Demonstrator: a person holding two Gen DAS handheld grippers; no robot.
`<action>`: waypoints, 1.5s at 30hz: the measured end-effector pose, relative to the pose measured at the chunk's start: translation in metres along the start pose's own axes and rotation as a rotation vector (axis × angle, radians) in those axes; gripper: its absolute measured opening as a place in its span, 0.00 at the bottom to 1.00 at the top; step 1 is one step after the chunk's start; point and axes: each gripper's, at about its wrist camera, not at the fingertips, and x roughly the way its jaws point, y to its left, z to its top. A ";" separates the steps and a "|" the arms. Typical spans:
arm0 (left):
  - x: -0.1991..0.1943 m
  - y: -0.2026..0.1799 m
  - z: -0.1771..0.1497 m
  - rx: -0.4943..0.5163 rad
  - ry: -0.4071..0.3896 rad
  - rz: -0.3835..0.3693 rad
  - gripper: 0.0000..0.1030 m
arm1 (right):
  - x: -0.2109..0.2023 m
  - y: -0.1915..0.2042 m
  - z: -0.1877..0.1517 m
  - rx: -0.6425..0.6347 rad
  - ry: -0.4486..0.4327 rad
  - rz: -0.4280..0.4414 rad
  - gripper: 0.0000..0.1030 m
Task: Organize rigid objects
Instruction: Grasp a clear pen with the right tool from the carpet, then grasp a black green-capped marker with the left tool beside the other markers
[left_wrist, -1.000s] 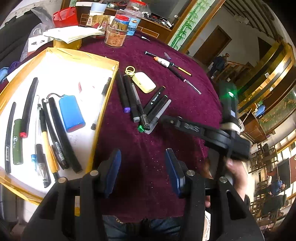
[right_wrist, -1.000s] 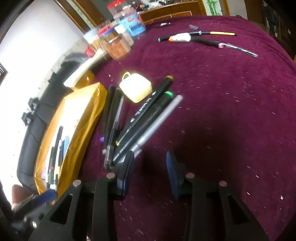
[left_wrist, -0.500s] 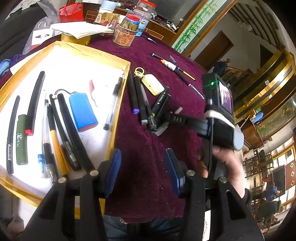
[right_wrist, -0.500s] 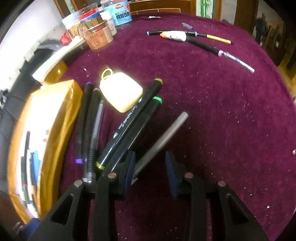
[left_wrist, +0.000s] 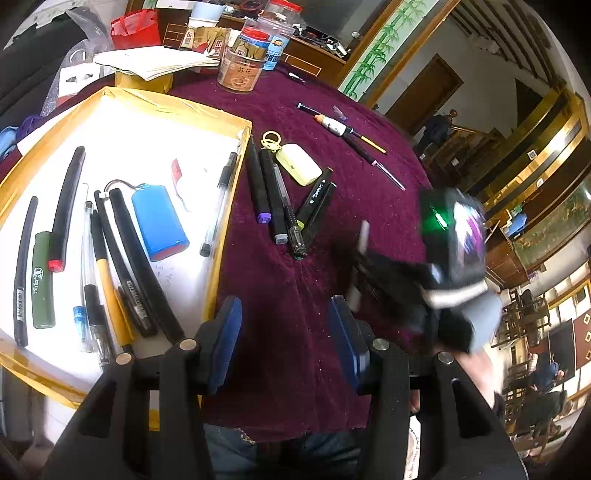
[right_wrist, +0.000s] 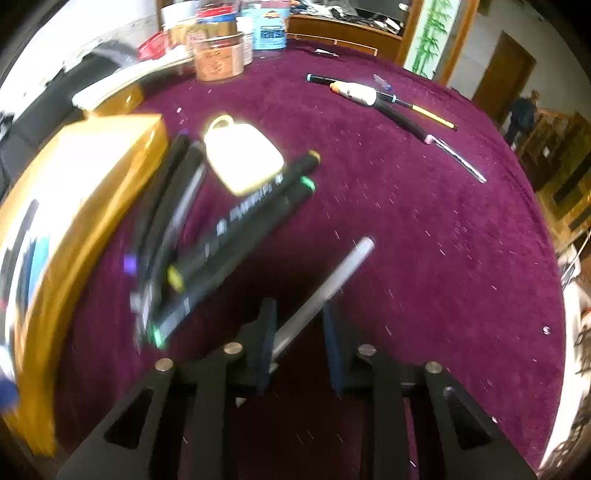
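Observation:
A silver pen (right_wrist: 332, 280) lies slantwise between the jaws of my right gripper (right_wrist: 298, 332). The jaws are closing and the pads touch it at both sides. In the left wrist view the silver pen (left_wrist: 364, 236) stands apart from the marker cluster (left_wrist: 273, 199), carried by the blurred right gripper (left_wrist: 369, 269). Two black markers (right_wrist: 240, 229) and a pale yellow case (right_wrist: 243, 162) lie left of it on the purple cloth. The gold-rimmed tray (left_wrist: 229, 122) holds several pens and a blue battery pack (left_wrist: 159, 221). My left gripper (left_wrist: 286, 332) hangs open above the cloth, with nothing in it.
Jars and cans (left_wrist: 240, 70) and a stack of papers (left_wrist: 155, 62) stand at the table's far side. More pens and a glue tube (left_wrist: 347, 129) lie at the far right. A hand (left_wrist: 476, 362) holds the right gripper near the table's front edge.
The right jaws have narrowed around the silver pen and drawn it right, away from the black markers; the right gripper has rolled. The left gripper has stayed put, still open.

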 end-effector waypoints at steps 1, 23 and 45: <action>0.002 -0.001 0.001 0.001 0.004 -0.002 0.45 | -0.004 -0.008 -0.009 -0.003 -0.002 0.001 0.17; 0.126 -0.079 0.073 0.301 0.167 0.170 0.43 | -0.012 -0.074 -0.049 0.099 -0.135 0.198 0.09; 0.152 -0.090 0.078 0.345 0.237 0.220 0.33 | -0.012 -0.076 -0.050 0.113 -0.139 0.215 0.09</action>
